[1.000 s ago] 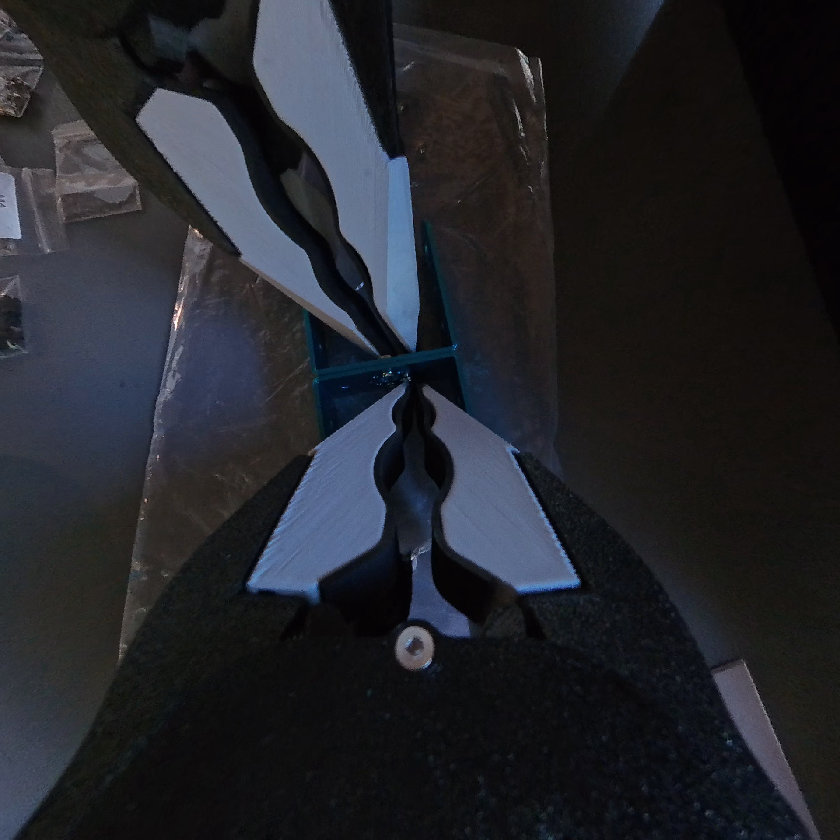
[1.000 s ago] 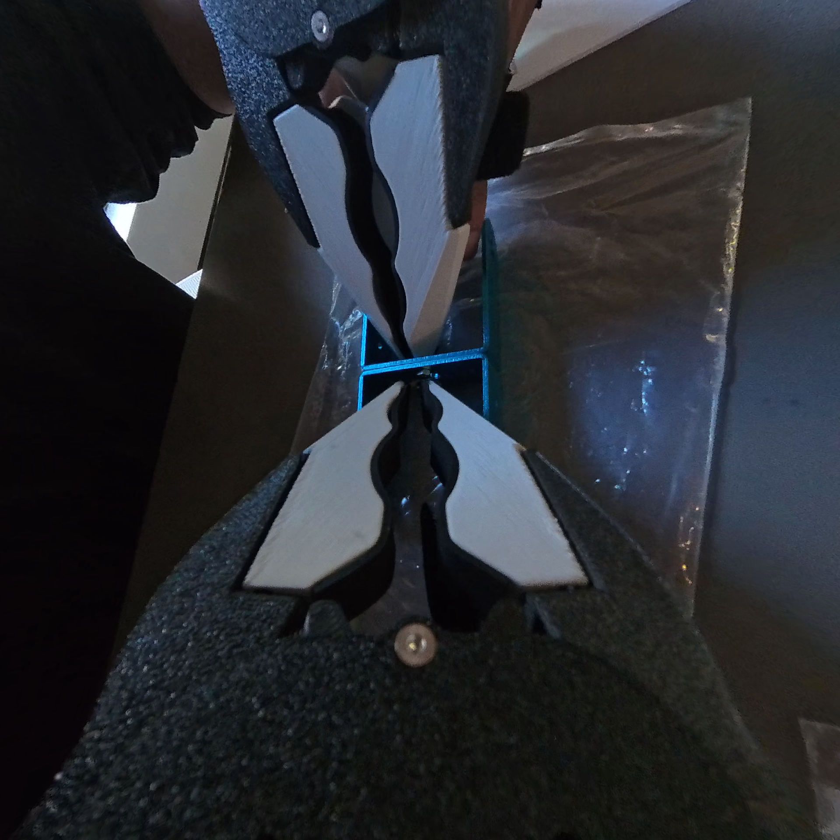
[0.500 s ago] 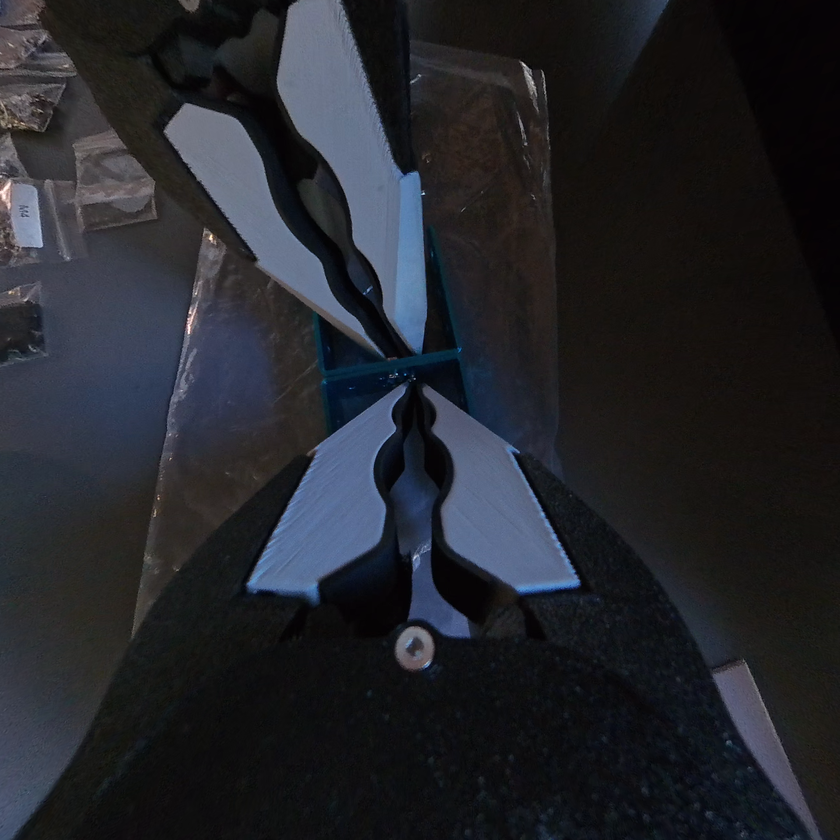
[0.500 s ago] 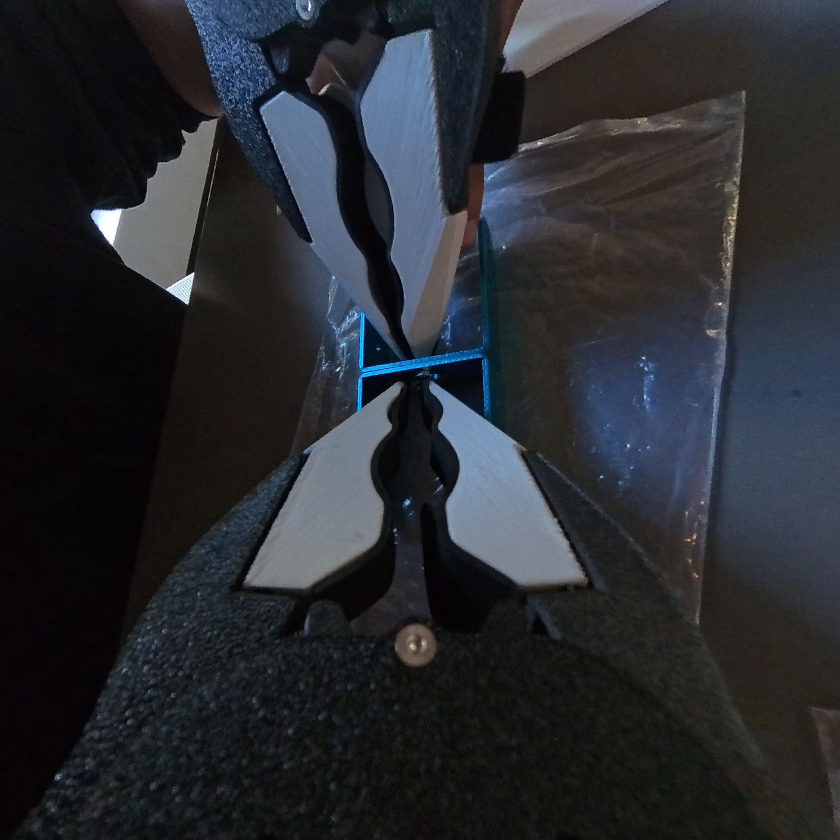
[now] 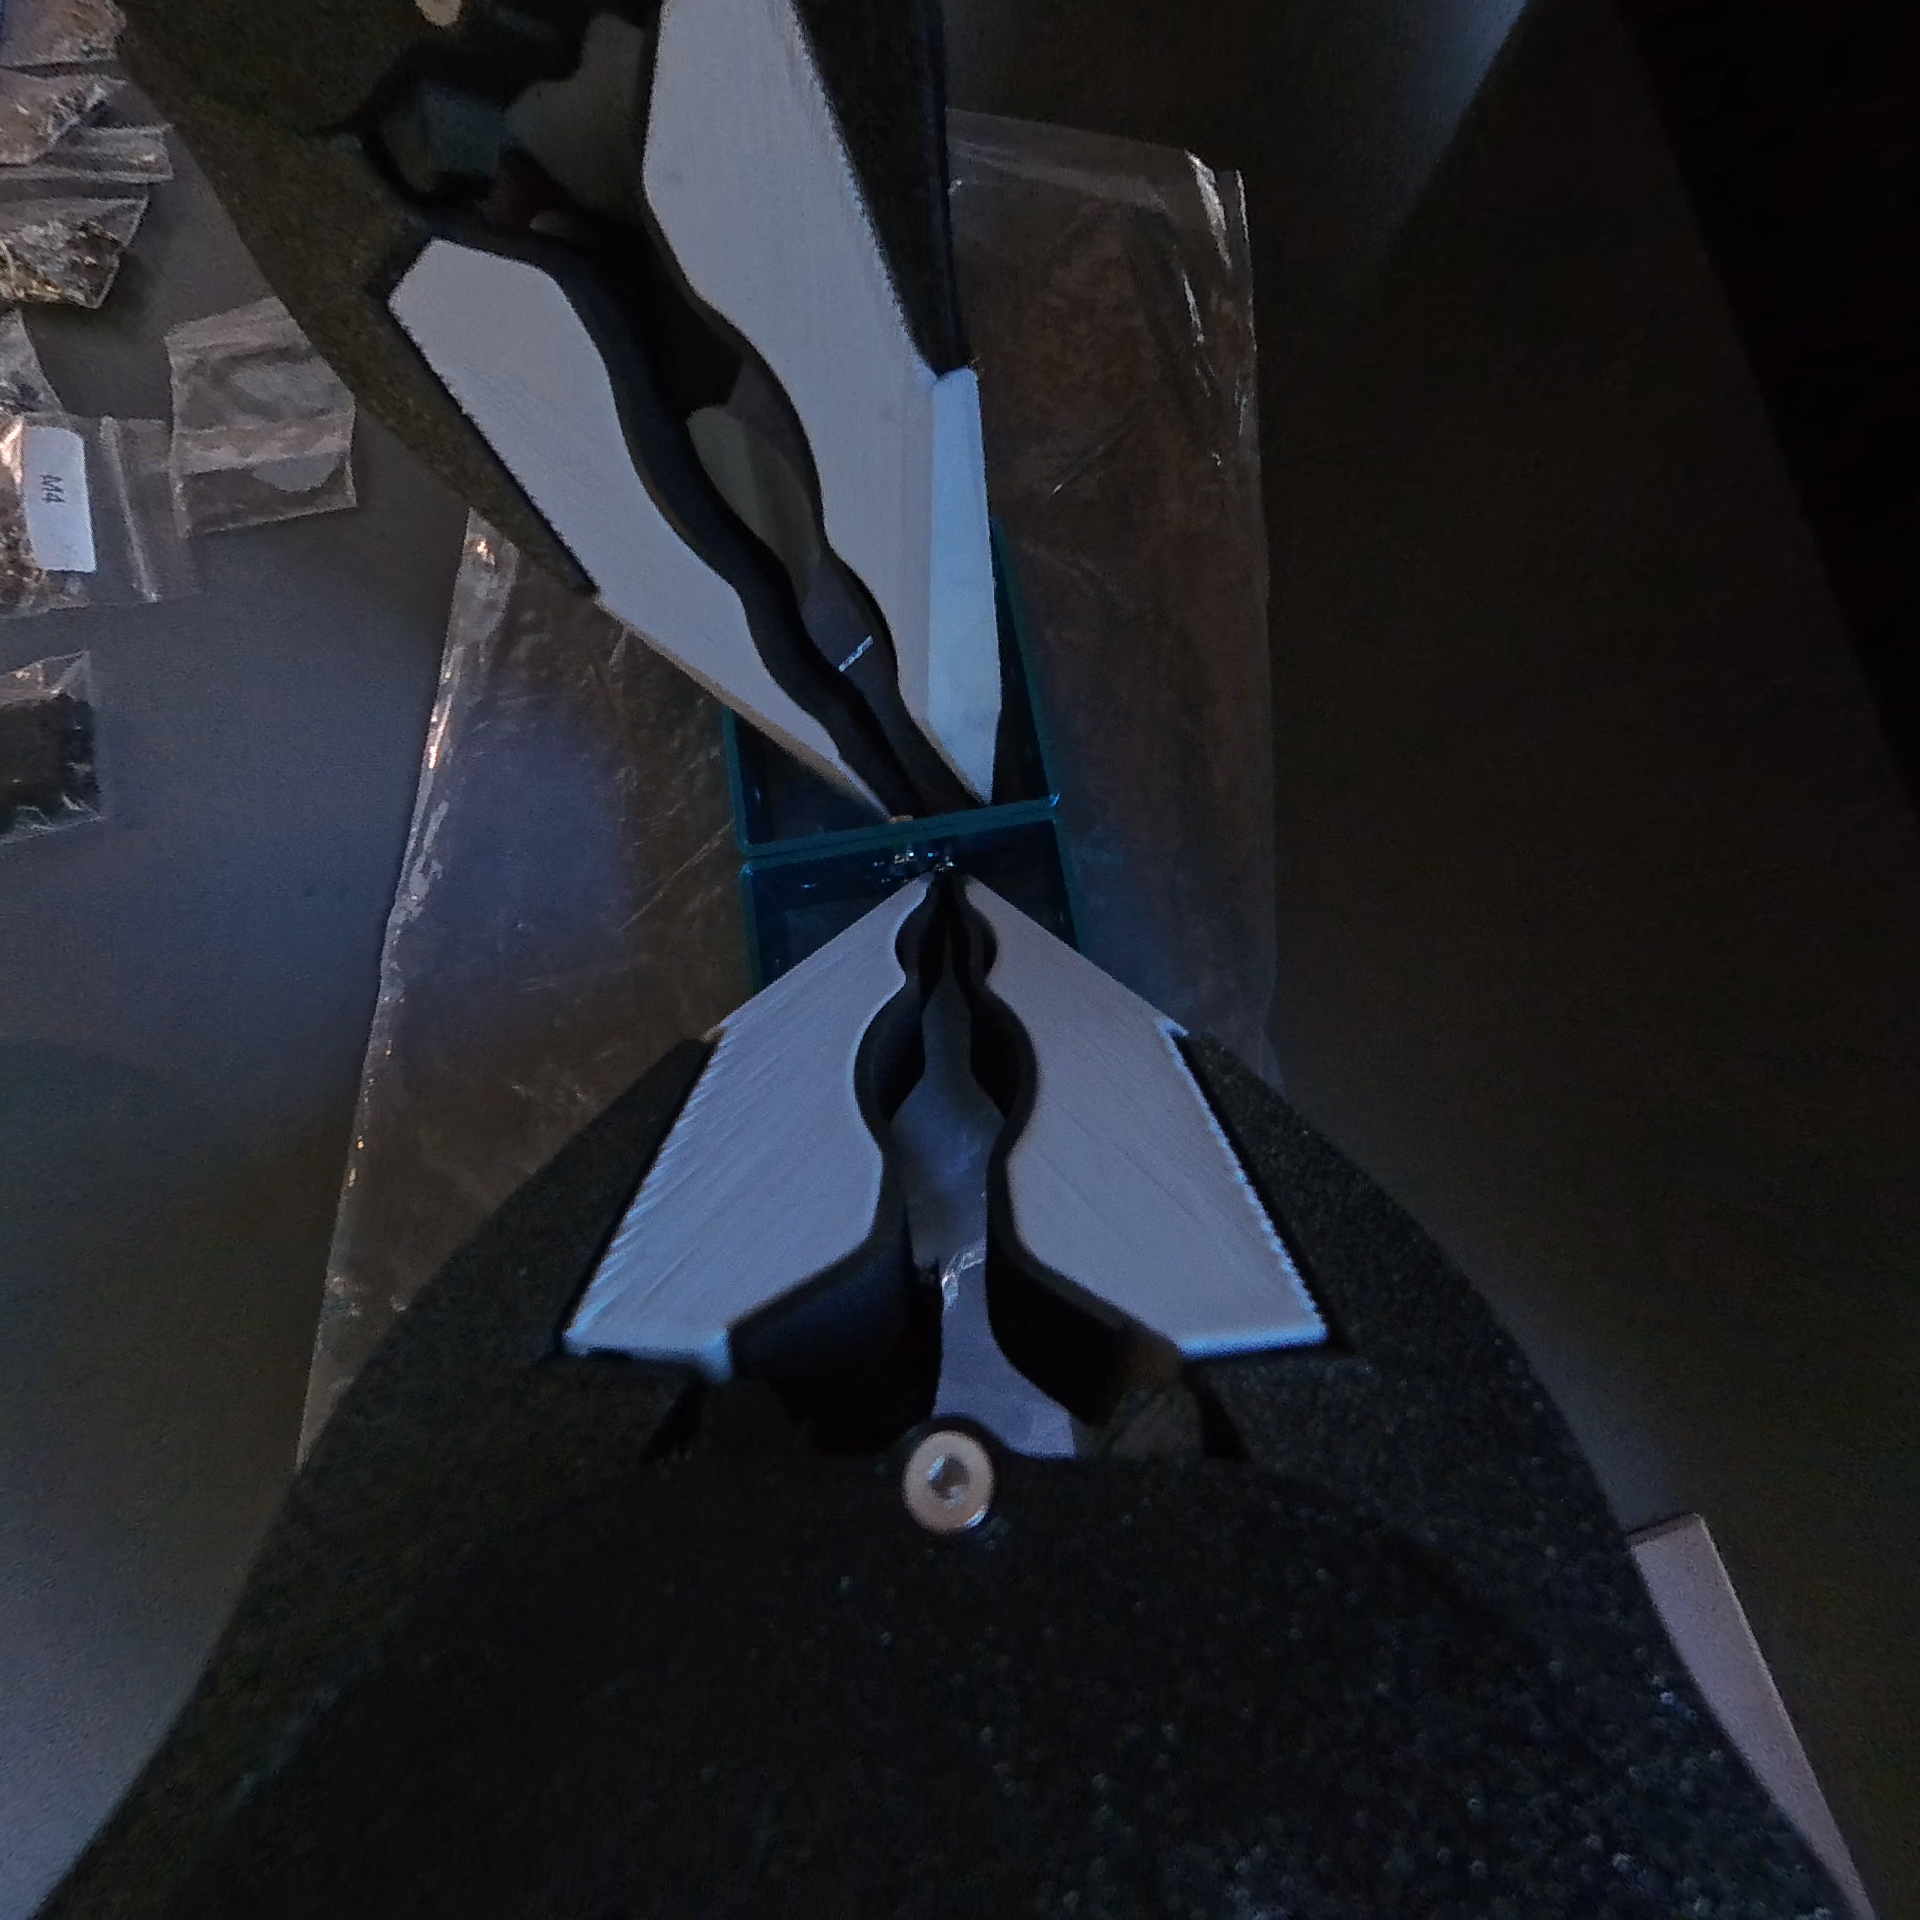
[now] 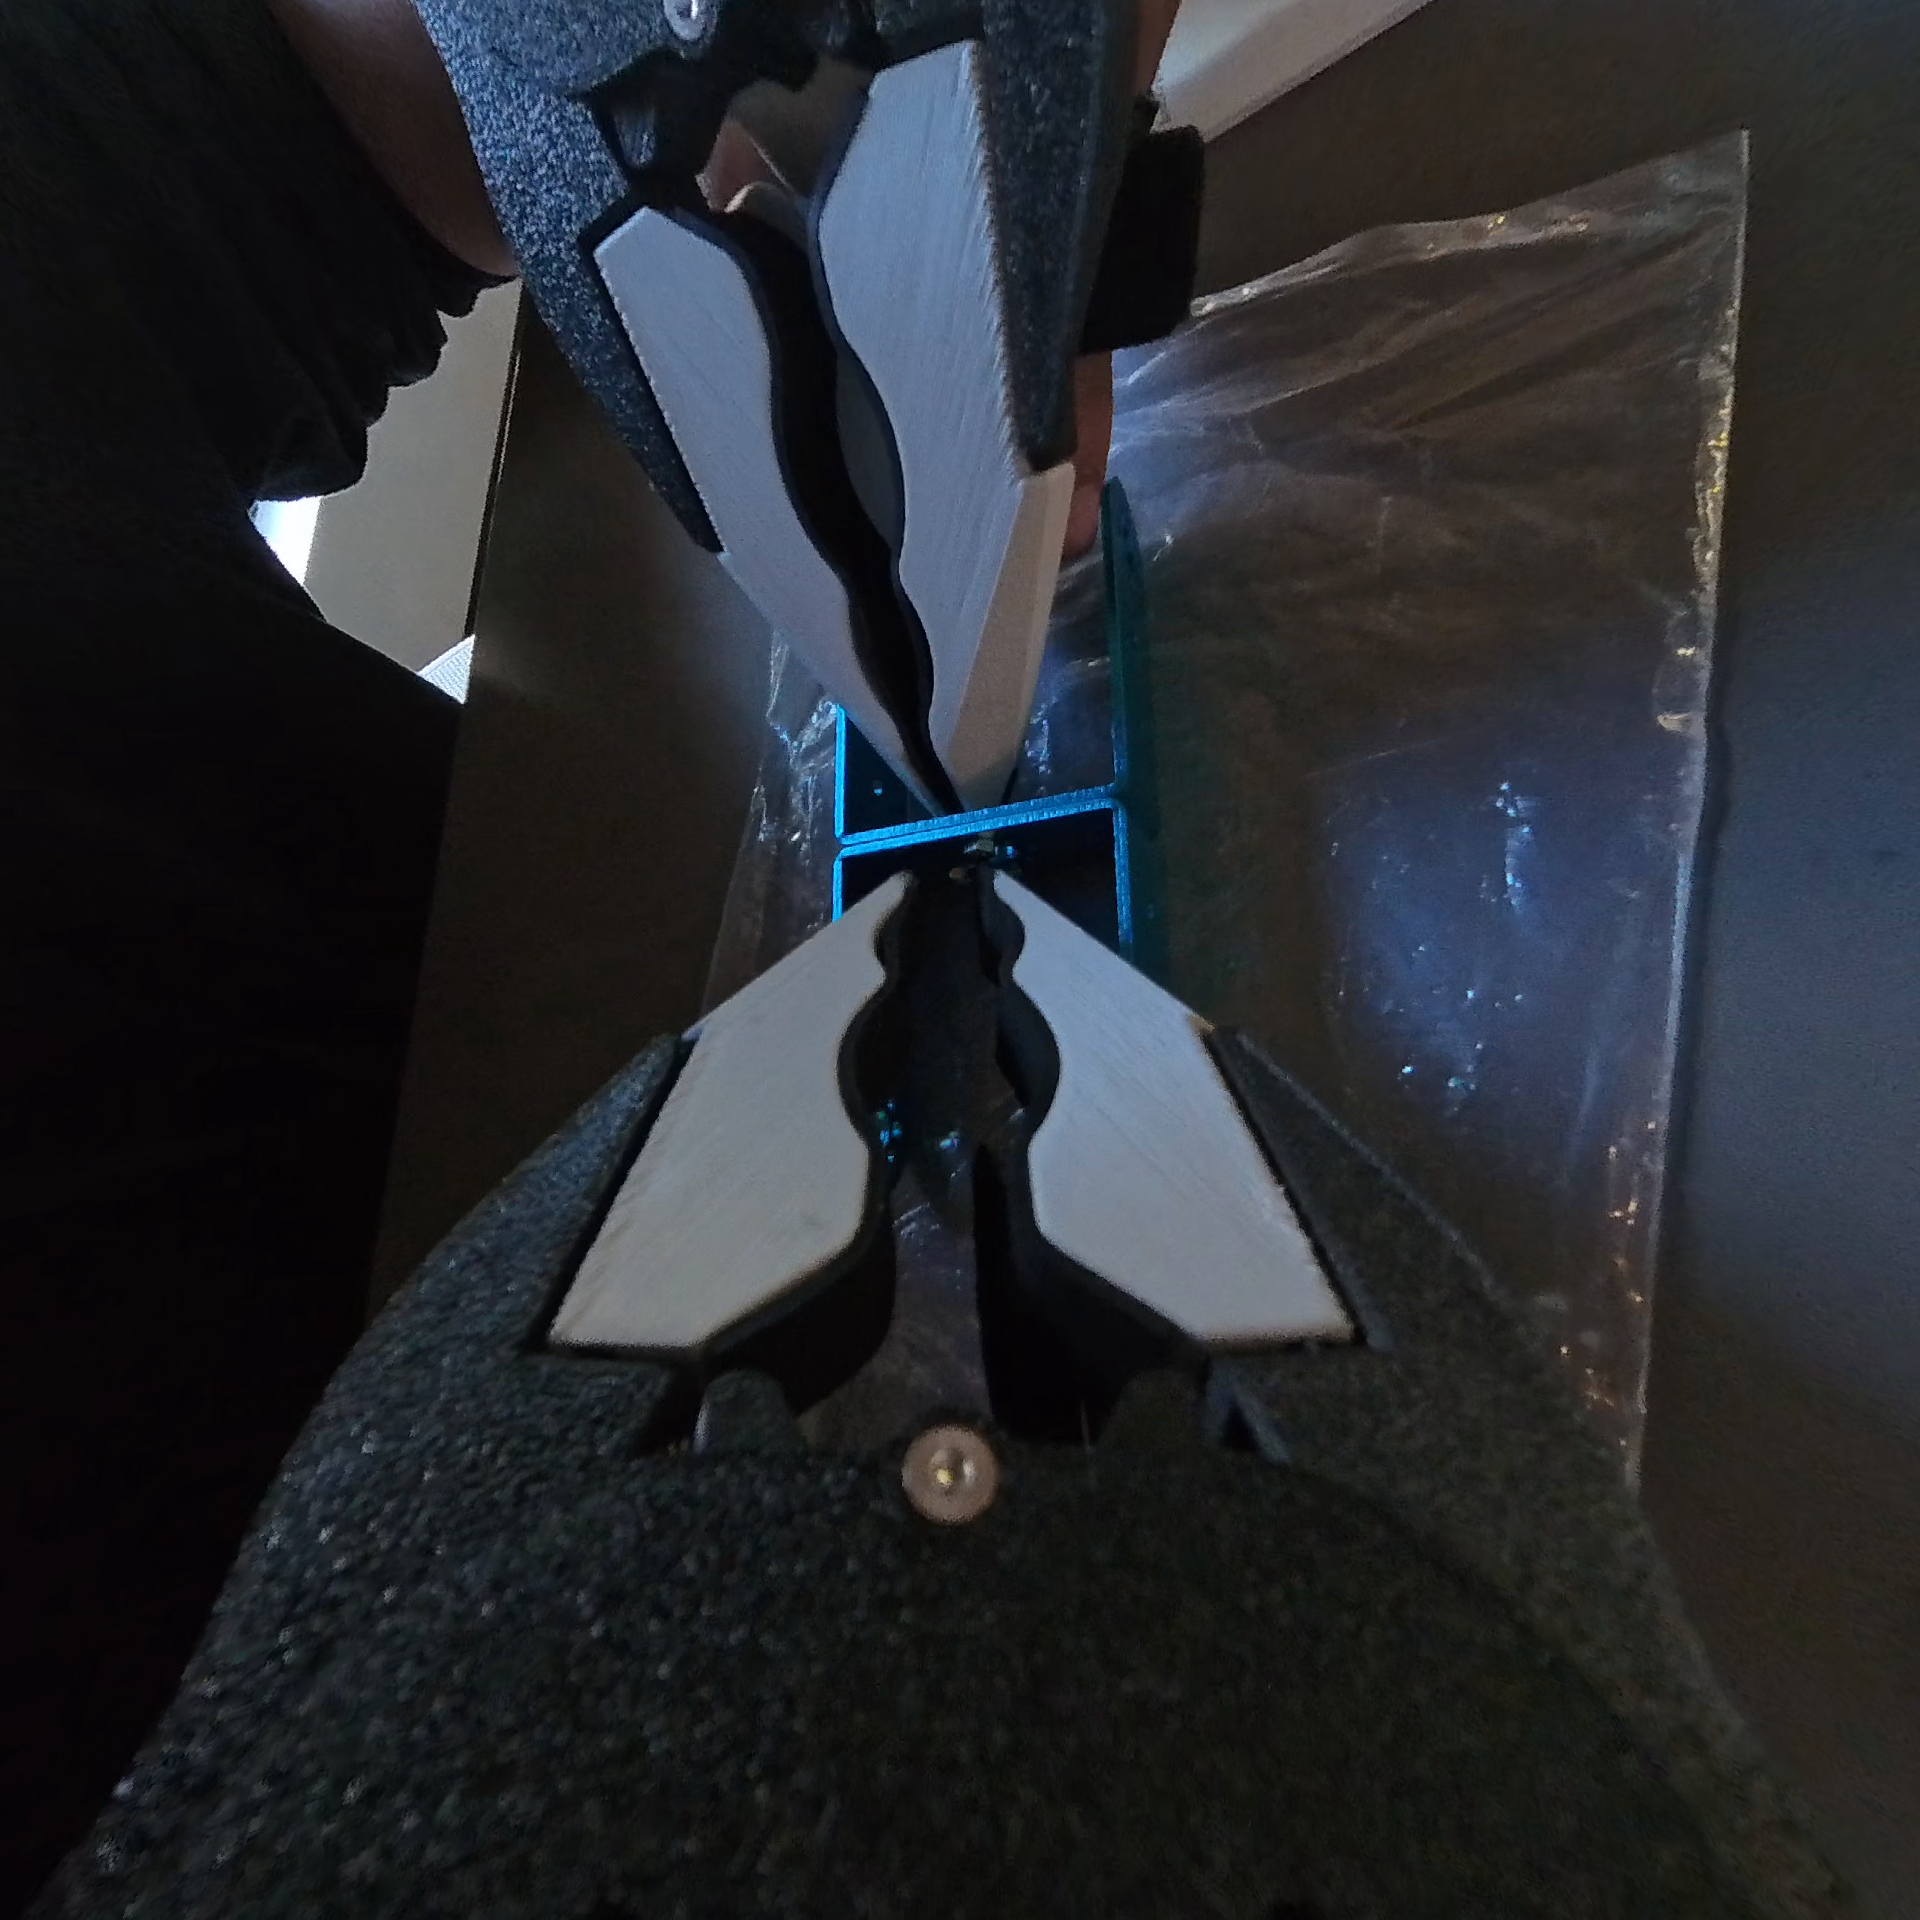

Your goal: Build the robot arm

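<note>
A blue metal bracket (image 5: 795, 831) (image 6: 1127, 665) stands on a clear plastic bag. My left gripper (image 5: 940, 878) is shut, with its tips against one side of the bracket's cross wall. My right gripper (image 6: 971, 878) is shut, with its tips against the other side. Each shows in the other's view, coming down from the top: the right gripper (image 5: 925, 805), the left gripper (image 6: 951, 805). A tiny shiny fastener (image 6: 977, 850) (image 5: 914, 857) sits at the wall where the tips meet. I cannot tell whether either gripper pinches it.
The clear plastic bag (image 5: 540, 831) (image 6: 1455, 727) lies flat on a dark table. Several small bags of hardware (image 5: 260, 426) lie at the far left. A pale board corner (image 5: 1714, 1662) is at the lower right. A person's arm (image 6: 416, 156) is at the upper left. Less than 4 cm separates the two grippers' tips.
The right gripper has shifted slightly right and down in the left wrist view, and more small bags show at the left. Both grippers stay shut at the bracket's cross wall.
</note>
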`<control>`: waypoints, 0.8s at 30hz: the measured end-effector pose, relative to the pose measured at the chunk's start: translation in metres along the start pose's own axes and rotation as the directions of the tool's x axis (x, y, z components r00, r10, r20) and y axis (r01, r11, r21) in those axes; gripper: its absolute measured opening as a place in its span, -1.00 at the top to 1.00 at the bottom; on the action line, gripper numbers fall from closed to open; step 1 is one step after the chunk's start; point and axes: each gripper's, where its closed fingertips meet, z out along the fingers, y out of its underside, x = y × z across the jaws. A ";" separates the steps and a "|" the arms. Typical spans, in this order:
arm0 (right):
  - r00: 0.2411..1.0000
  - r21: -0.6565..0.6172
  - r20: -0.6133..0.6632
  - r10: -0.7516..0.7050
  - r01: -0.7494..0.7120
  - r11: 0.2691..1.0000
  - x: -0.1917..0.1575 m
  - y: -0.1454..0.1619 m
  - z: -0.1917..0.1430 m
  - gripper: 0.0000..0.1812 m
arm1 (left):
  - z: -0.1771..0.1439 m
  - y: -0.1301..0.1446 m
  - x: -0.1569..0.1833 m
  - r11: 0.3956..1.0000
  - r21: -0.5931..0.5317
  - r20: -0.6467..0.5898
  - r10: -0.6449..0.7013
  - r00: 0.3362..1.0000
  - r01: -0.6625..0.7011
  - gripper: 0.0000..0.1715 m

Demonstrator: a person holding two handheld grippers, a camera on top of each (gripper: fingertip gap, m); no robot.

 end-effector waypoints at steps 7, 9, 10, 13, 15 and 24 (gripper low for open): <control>1.000 0.009 0.024 0.017 -0.017 1.000 -0.002 -0.001 -0.001 0.91 | 0.000 0.000 0.000 1.000 -0.001 -0.002 -0.002 1.000 0.002 1.00; 1.000 0.010 0.022 0.012 -0.013 1.000 -0.002 -0.001 -0.001 0.91 | 0.000 0.000 0.000 1.000 -0.002 -0.002 -0.001 1.000 0.001 1.00; 1.000 0.011 0.020 0.009 -0.010 1.000 -0.002 -0.001 -0.001 0.91 | 0.000 0.000 0.000 1.000 -0.001 -0.001 -0.001 1.000 0.001 1.00; 1.000 0.012 0.011 -0.005 0.005 1.000 -0.002 -0.002 -0.001 0.91 | 0.000 0.000 0.000 1.000 -0.001 -0.003 -0.002 1.000 0.002 1.00; 1.000 0.005 0.008 -0.013 0.013 1.000 -0.003 -0.001 -0.001 0.91 | 0.000 0.000 0.000 1.000 -0.001 -0.004 -0.002 1.000 0.002 1.00; 1.000 0.006 0.003 -0.020 0.020 1.000 -0.002 -0.001 0.001 0.91 | 0.000 0.000 0.001 1.000 -0.002 -0.004 0.000 1.000 0.000 1.00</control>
